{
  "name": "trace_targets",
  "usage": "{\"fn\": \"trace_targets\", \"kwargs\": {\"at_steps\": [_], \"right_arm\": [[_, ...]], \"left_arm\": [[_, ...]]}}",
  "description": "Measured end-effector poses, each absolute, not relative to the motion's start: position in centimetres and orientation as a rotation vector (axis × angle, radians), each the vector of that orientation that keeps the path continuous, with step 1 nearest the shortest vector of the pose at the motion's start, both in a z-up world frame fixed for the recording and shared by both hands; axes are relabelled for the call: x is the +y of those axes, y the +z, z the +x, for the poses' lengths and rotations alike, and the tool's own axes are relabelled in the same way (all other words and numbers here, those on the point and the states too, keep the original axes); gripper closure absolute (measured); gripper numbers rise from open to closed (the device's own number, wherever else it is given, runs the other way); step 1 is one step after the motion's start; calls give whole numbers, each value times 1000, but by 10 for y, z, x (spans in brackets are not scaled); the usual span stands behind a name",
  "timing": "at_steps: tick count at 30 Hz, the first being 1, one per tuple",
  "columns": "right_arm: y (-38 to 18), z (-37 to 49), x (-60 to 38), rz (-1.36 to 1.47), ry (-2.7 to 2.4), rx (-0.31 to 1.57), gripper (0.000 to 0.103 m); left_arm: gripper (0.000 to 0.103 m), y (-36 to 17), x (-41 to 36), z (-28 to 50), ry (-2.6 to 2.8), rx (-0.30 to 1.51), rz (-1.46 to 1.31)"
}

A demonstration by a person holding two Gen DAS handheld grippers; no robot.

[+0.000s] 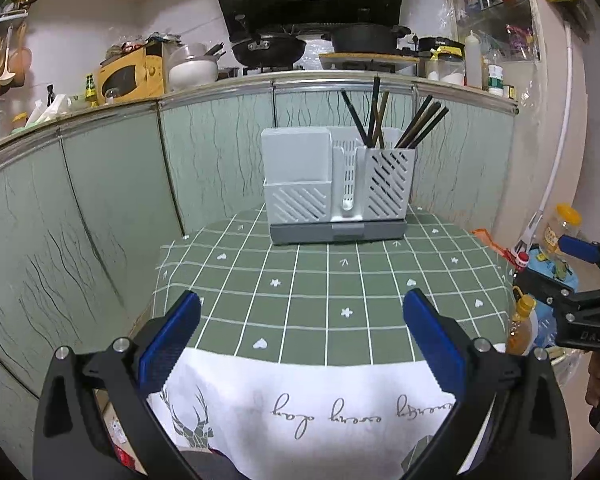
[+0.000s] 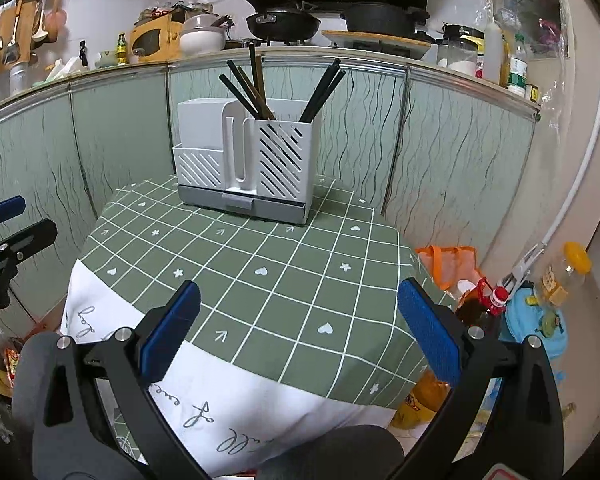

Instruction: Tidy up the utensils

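While fingers [image 1: 168, 340] gape, holder [image 1: 338, 188] beyond.

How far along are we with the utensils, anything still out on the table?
Done: the chopsticks stand in the right-hand compartment of the white utensil holder. In hand: nothing; the left tongs and the right tongs are both open and empty. Left: no loose utensils show on the green checked tablecloth, so sorting looks finished.
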State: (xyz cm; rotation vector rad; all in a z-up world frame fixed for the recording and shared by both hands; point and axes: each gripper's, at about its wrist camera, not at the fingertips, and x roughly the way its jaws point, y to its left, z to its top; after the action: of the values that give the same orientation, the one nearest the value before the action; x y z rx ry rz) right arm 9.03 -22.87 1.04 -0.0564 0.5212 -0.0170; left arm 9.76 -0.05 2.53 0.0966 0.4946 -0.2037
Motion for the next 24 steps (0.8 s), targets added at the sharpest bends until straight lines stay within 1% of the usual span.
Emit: {"fn": "trace_targets", "kwargs": {"at_steps": [24], "right_arm": [[-11, 94, -224, -60, -8, 562, 8]], "left_arm": [[4, -4, -4, 99, -204, 563, 95]]}}
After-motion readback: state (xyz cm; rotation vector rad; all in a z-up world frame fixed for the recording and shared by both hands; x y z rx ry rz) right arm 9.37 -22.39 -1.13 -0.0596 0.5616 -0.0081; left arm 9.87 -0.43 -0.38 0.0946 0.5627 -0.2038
